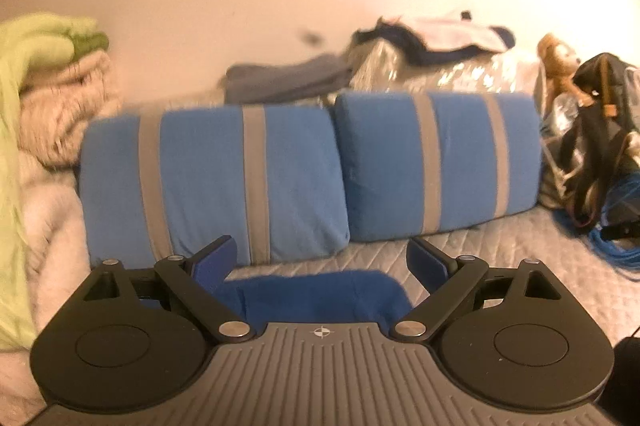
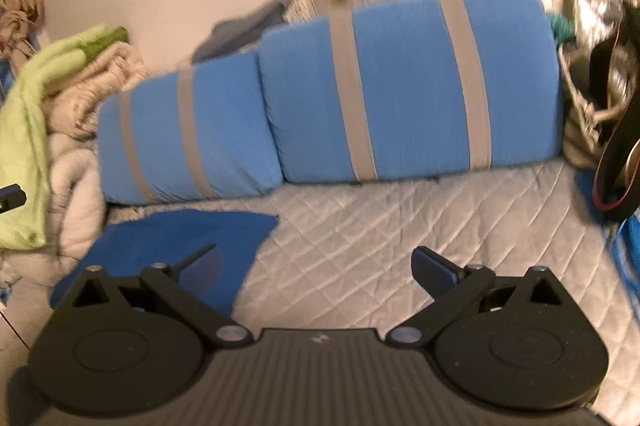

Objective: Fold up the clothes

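A dark blue garment lies flat on the grey quilted bed cover, just below and ahead of my left gripper, which is open and empty above it. In the right wrist view the same blue garment lies at the lower left on the quilted cover. My right gripper is open and empty, its left finger over the garment's edge and its right finger over bare quilt.
Two blue pillows with grey stripes stand along the wall. A pile of cream and green blankets lies at the left. Clothes, a plush toy and a dark bag lie at the right.
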